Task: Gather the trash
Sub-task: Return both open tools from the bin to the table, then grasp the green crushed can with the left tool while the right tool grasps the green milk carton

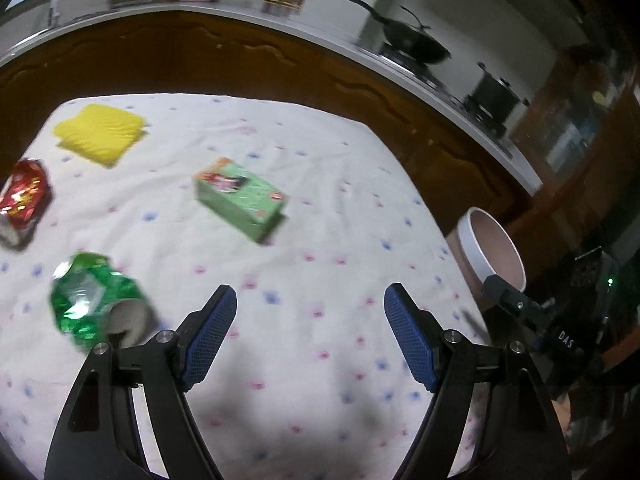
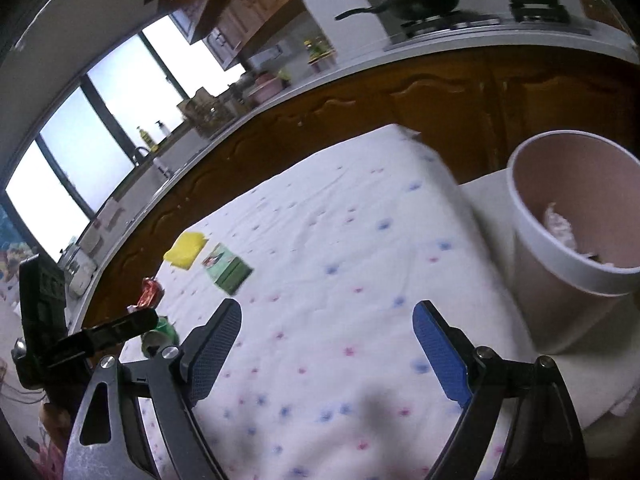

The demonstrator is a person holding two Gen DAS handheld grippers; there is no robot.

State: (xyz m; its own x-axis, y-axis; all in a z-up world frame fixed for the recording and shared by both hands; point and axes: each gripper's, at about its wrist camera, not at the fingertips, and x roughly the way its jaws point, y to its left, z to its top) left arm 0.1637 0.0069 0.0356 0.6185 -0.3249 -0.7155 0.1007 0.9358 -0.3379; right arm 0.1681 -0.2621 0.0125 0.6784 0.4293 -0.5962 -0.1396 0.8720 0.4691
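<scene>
On the flowered tablecloth (image 1: 320, 208) lie a crumpled green foil wrapper (image 1: 92, 300), a red foil wrapper (image 1: 24, 196), a green carton (image 1: 240, 198) and a yellow cloth (image 1: 100, 134). My left gripper (image 1: 310, 312) is open and empty, above the cloth, right of the green wrapper. My right gripper (image 2: 328, 328) is open and empty, above the cloth, left of the white bin (image 2: 560, 264). The bin holds crumpled paper (image 2: 560, 224). The right wrist view also shows the carton (image 2: 228, 270), yellow cloth (image 2: 186, 250), red wrapper (image 2: 150, 292) and green wrapper (image 2: 162, 334).
The bin (image 1: 496, 248) stands just off the table's right edge. A wooden kitchen counter (image 1: 280, 60) runs behind the table, with a wok (image 1: 412, 44) and pot (image 1: 494, 92) on the stove. The left gripper's body (image 2: 60, 340) shows at the right wrist view's left.
</scene>
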